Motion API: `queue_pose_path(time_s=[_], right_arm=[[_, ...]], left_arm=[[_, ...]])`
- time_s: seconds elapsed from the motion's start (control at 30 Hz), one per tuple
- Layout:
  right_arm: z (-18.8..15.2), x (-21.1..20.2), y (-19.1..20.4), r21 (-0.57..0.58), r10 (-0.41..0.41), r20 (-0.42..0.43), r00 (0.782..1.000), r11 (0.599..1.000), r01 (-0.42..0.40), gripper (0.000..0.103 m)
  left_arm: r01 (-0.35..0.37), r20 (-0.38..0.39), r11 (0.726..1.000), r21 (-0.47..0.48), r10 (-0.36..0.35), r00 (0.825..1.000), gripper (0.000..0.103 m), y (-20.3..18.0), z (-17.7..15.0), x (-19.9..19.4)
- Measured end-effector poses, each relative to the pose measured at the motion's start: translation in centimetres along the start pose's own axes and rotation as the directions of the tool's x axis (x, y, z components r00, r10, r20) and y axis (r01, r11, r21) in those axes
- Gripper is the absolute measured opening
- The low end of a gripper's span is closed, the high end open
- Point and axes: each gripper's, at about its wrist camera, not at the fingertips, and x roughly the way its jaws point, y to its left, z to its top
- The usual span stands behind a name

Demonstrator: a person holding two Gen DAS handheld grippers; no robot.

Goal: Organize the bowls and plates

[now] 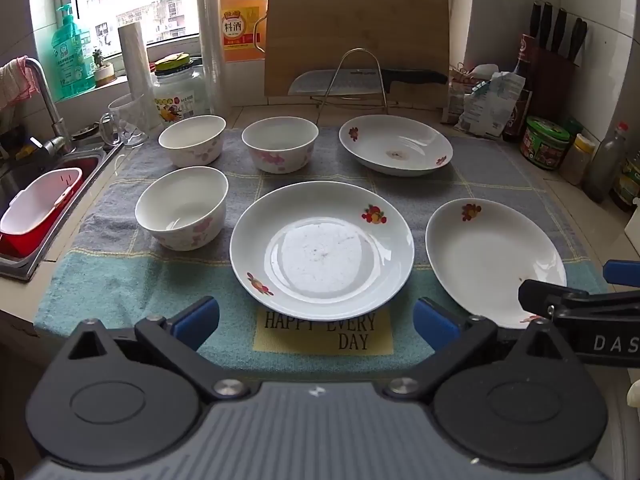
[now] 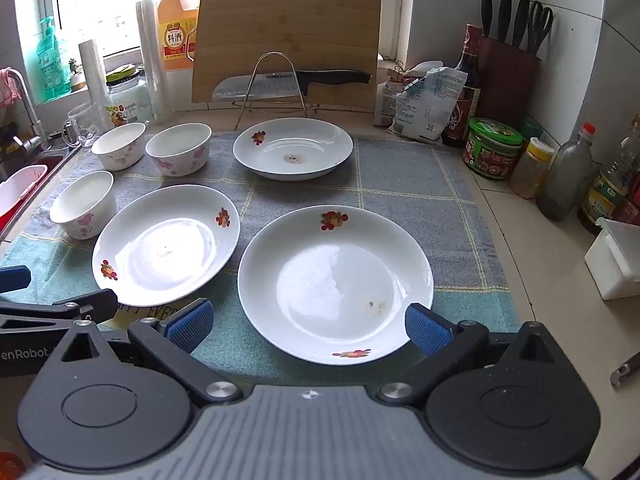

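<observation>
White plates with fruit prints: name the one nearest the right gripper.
The near-right white fruit-print plate, lying between the open right gripper fingertips; the others lie farther left and back.

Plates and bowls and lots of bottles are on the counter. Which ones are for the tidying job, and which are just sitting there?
For the job:
three plates: near-left, near-right, far
three bowls

Just lying about:
cutting board
knife
knife block
cooking wine jug
green jar
soap bottle

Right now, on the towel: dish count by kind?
Plates: 3 – near center plate, near right plate, far plate.
Bowls: 3 – near left bowl, far left bowl, far center bowl.
Total: 6. None stacked; both grippers open.
</observation>
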Motion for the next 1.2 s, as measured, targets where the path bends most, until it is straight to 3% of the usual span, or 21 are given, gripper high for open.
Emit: queue_pose_path(time_s=[1.2], right_arm=[[-0.08,-0.37,-0.16,0.006,0.011,0.001,1.0,1.0,-0.011,0.103]], left_arm=[[-0.018,-0.002,1.0,-0.009,0.018,1.0,0.102,-0.08,0.26,-0.75]])
